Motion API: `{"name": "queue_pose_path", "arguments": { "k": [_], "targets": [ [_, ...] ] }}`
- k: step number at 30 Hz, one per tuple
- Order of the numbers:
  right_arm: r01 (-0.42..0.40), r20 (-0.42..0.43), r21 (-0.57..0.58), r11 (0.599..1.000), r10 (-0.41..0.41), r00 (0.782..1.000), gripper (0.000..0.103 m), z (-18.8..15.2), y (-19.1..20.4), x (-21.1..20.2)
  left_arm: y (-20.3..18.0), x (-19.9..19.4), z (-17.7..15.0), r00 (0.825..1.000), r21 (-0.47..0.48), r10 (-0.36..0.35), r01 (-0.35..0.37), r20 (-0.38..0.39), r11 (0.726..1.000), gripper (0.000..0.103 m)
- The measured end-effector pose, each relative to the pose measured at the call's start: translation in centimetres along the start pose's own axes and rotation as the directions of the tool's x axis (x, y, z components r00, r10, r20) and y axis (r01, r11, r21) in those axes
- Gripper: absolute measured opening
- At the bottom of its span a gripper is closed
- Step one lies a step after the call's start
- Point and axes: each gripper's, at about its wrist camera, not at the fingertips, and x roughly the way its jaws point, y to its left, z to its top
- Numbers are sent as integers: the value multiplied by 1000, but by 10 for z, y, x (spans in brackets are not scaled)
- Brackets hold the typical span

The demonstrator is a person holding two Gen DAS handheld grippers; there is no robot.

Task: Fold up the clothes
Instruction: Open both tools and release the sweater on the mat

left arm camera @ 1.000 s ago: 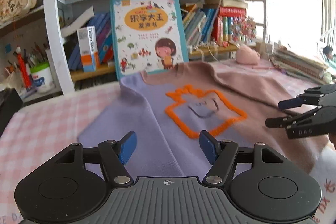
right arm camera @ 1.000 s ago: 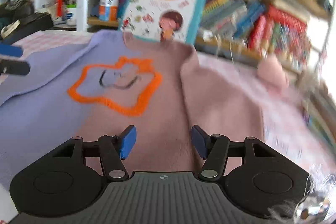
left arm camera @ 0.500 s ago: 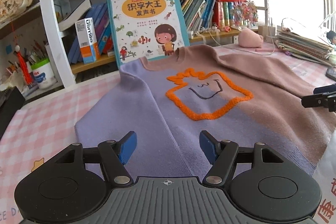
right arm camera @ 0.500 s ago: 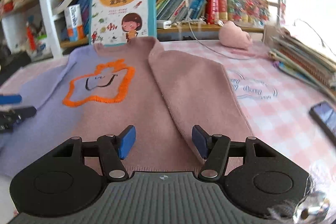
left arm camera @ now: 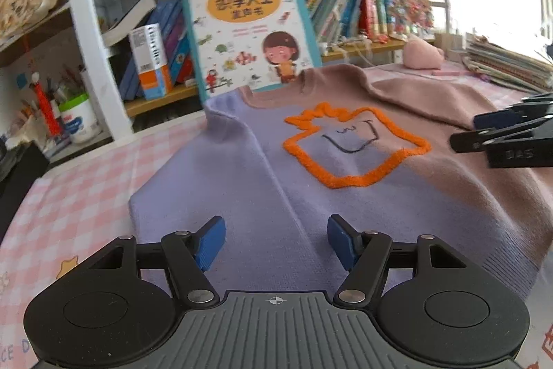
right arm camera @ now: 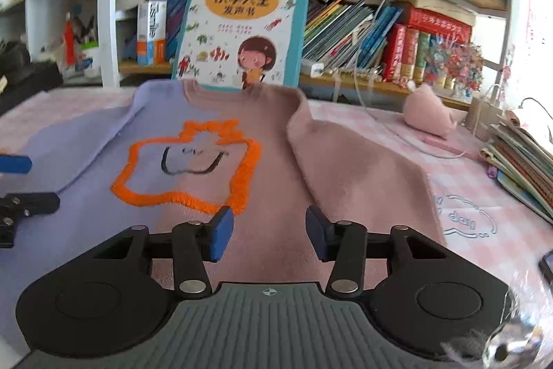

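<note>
A sweater (left arm camera: pixel 345 203), purple on one half and dusty pink on the other with an orange outlined figure on the chest, lies flat on the pink checked tablecloth (left arm camera: pixel 69 189). My left gripper (left arm camera: pixel 274 242) hovers open over the purple lower part, its blue pads wide apart with nothing between them. The right gripper (right arm camera: pixel 268 236) sits over the sweater's (right arm camera: pixel 276 134) pink lower part. Its jaws are closing, and no fold rises between the pads. Each gripper shows in the other's view: the right gripper (left arm camera: pixel 465 131) at the right edge, the left gripper (right arm camera: pixel 41 182) at the left edge.
A picture book (right arm camera: pixel 242 23) leans on the bookshelf just behind the sweater's collar. A pink plush toy (right arm camera: pixel 430 114) and a stack of books (right arm camera: pixel 522 168) lie on the right. A phone (right arm camera: pixel 546 261) is at the right edge. A white jar (left arm camera: pixel 77 120) stands far left.
The right gripper has shifted left over the sweater's pink half and its pads have come closer together. It shows larger in the left wrist view. The left gripper has barely moved.
</note>
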Motion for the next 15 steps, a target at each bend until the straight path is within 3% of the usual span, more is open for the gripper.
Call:
{"name": "queue_pose_path", "arguments": {
  "k": [2, 5, 6, 10, 12, 15],
  "targets": [
    [-12, -28, 5, 1000, 12, 1000, 44, -3, 0, 5, -6, 1, 0, 1000, 31, -9, 10, -12, 999, 67],
    [-27, -50, 22, 999, 28, 998, 45, -5, -1, 9, -7, 5, -2, 999, 51, -1, 3, -36, 999, 56],
    [-30, -52, 27, 999, 32, 998, 45, -5, -2, 9, -5, 4, -2, 999, 43, -4, 6, -39, 999, 43],
    [-35, -56, 37, 999, 37, 998, 47, -6, -3, 9, 4, -2, 1, 999, 49, 34, -33, -23, 998, 11],
    [-31, -57, 36, 999, 33, 998, 49, -6, -3, 9, 17, -7, 4, 998, 37, 61, -60, -13, 997, 9],
    [-33, -60, 50, 998, 36, 998, 53, -6, -6, 9, 60, -16, 12, 997, -65, 72, -71, 11, 995, 8]
  ]
}}
